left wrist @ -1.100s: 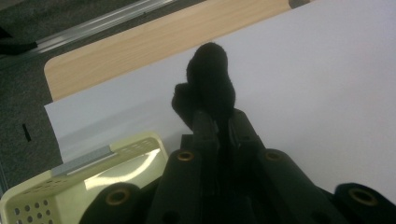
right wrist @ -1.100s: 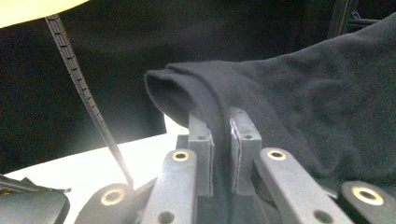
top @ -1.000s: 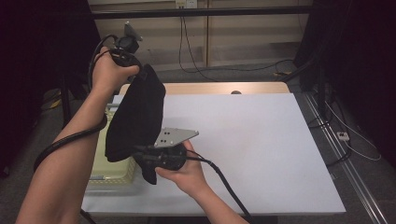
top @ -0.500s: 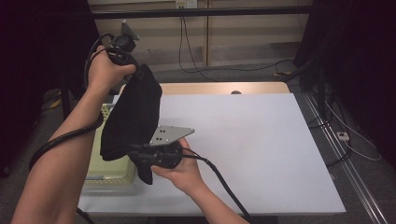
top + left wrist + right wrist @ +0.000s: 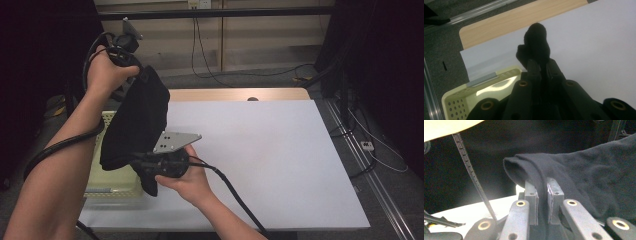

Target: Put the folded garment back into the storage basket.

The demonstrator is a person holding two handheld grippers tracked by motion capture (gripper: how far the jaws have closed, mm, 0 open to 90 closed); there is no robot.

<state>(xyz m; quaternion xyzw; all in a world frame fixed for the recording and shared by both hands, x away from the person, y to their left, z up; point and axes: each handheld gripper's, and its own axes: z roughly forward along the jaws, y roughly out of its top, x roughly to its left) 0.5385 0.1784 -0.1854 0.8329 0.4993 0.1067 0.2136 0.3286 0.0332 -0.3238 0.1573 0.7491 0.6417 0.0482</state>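
Change: little has been shifted; black cloth (image 5: 135, 125) is kept stretched above the table (image 5: 280, 160).
Left gripper (image 5: 131, 75): clamped on cloth's top edge.
Right gripper (image 5: 145, 165): pinched on lower edge, beside yellow basket (image 5: 107, 187).

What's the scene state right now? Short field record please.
held item: black cloth, lifted off the table, stretched between both tongs
left tongs: shut on the cloth's upper end, raised
right tongs: shut on the cloth's lower edge
basket: pale yellow, perforated, at the table's left edge, below the cloth
table: white sheet over wood top
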